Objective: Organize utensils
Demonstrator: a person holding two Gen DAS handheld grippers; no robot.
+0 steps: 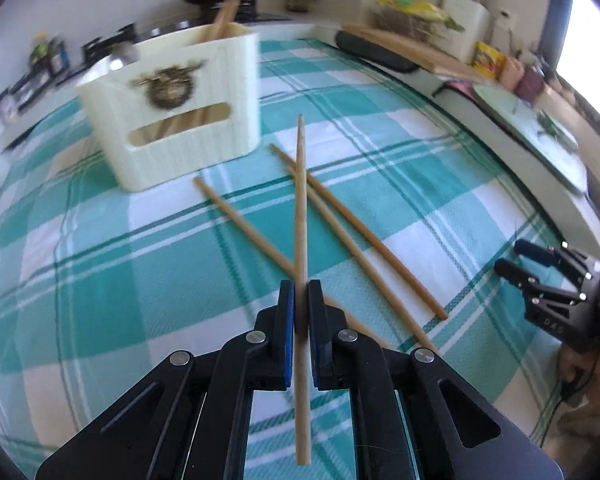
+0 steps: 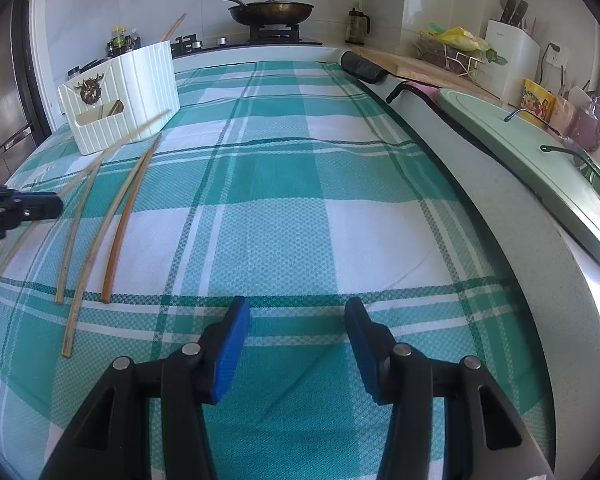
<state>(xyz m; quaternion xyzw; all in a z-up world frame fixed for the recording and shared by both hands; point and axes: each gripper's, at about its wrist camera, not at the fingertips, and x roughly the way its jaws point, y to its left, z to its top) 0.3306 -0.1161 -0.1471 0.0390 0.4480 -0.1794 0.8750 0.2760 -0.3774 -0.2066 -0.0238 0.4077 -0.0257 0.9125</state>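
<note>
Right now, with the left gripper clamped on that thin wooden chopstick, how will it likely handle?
The thin wooden chopstick looks stiff: it runs straight past the left gripper without sagging. Probably light, being so slim. Pinched at one narrow spot between the blue pads, it may pivot.

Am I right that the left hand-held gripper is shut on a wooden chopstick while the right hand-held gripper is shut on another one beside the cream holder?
Not quite: the right wrist view shows the right hand-held gripper open and holding nothing above the teal checked cloth. The left hand-held gripper is indeed shut on a wooden chopstick, with the cream ribbed holder ahead.
</note>
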